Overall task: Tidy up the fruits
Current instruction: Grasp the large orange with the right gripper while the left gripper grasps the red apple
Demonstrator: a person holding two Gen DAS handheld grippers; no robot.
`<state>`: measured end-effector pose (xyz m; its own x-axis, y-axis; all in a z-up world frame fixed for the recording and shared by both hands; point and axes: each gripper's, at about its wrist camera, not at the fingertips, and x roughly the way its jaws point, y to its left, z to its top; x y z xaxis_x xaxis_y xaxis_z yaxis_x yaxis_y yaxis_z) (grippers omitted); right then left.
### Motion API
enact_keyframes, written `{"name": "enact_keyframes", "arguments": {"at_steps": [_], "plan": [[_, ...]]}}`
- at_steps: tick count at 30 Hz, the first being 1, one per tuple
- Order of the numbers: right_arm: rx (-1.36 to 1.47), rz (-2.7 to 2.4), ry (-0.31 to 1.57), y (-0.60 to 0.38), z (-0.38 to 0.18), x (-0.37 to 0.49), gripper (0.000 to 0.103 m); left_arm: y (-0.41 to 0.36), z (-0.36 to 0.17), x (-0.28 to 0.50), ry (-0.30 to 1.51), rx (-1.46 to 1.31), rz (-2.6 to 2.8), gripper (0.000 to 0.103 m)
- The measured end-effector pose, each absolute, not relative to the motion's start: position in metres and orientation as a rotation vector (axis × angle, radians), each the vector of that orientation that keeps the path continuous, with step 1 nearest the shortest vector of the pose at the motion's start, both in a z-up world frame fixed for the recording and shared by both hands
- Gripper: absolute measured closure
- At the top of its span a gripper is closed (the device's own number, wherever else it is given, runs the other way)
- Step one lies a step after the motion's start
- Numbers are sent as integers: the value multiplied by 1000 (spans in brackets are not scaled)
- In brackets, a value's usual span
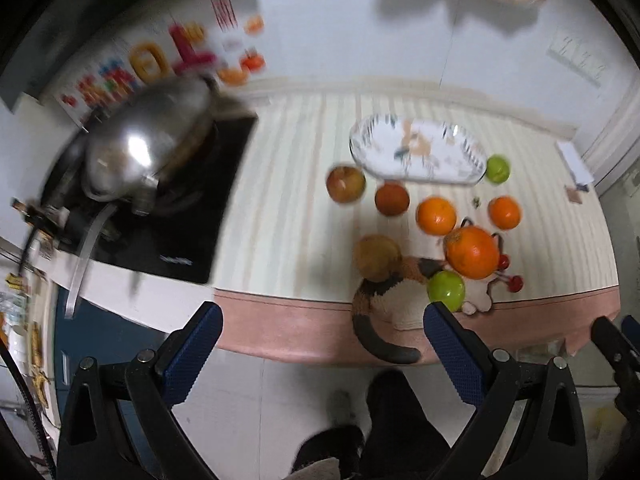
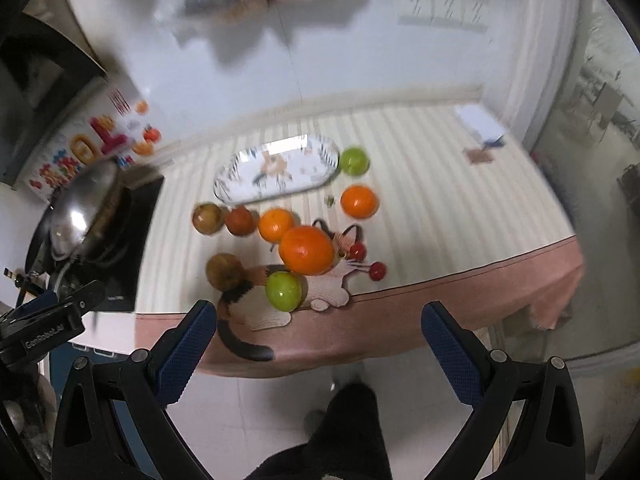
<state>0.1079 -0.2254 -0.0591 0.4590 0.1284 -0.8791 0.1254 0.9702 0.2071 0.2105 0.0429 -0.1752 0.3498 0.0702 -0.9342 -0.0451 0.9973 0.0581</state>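
Several fruits lie on a striped tablecloth beside an oval patterned plate (image 1: pixel 416 148) (image 2: pixel 276 170). A large orange (image 1: pixel 472 253) (image 2: pixel 306 250) sits on a cat picture, with a green apple (image 1: pixel 446 290) (image 2: pixel 283 291) in front of it and a brown fruit (image 1: pixel 376 258) (image 2: pixel 224 271) to its left. More oranges (image 1: pixel 436 216) (image 2: pixel 359 201) and a second green apple (image 1: pixel 498 169) (image 2: pixel 353 161) lie nearer the plate. My left gripper (image 1: pixel 322 320) and right gripper (image 2: pixel 314 316) are both open and empty, held above the floor short of the table's front edge.
A steel pot lid (image 1: pixel 148 140) (image 2: pixel 80 212) sits on a black stove at the left. The pink table edge (image 1: pixel 300 328) (image 2: pixel 400 320) runs across the front. A white box (image 2: pixel 478 122) lies at the far right. The person's legs (image 2: pixel 340 440) are below.
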Motion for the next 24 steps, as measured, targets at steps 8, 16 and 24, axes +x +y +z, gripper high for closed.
{"name": "enact_keyframes", "arguments": {"at_steps": [8,16,24], "plan": [[261,158,1361,-223,-185,232,0,31,-295,293,1524,-146,61,5],[255,254,1552,-207,-265,297,0,16,-358,328,1674,-270,52,8],[245,328,1662,-184,-303,319,0,8,-380,333,1729,-305,57,21]]}}
